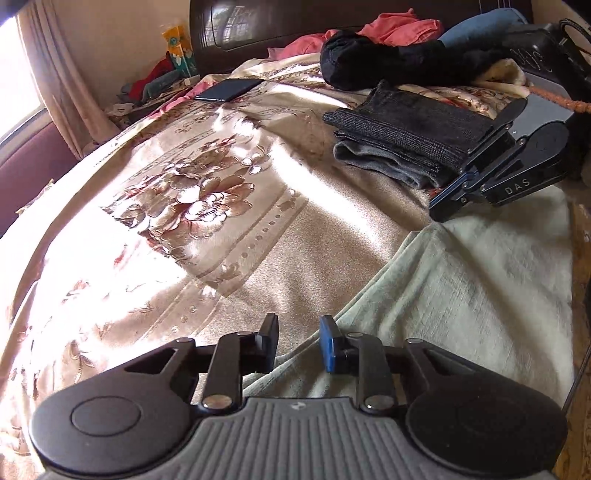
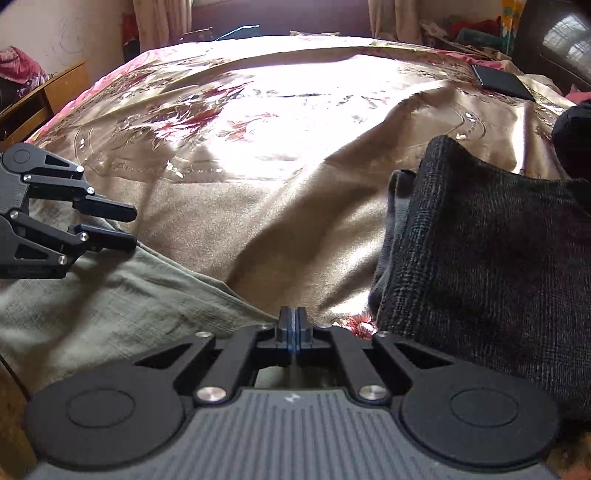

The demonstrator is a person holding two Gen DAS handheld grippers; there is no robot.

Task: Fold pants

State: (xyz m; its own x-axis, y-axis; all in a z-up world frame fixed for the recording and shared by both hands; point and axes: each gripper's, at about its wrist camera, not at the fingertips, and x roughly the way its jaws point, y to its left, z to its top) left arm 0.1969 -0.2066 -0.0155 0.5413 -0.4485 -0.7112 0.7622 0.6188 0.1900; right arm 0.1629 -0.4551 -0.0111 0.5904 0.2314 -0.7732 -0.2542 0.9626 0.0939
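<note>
Sunlit bed [image 1: 332,236] is carrying pale pants [image 1: 461,288]; right claw [image 2: 294,325] is pinching their edge, left claw [image 1: 299,343] gaping: grip both corners evenly.

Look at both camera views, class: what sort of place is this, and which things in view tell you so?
Most likely a bedroom in a home. A floral satin bedspread covers a wide bed with a dark headboard, a curtain hangs by a sunlit window, and folded dark pants are stacked on the bed.

Pale green pants [image 2: 110,306]: cut off at the frame's left edge.
Bedspread [image 1: 122,206]: pattern washed out by glare.
</note>
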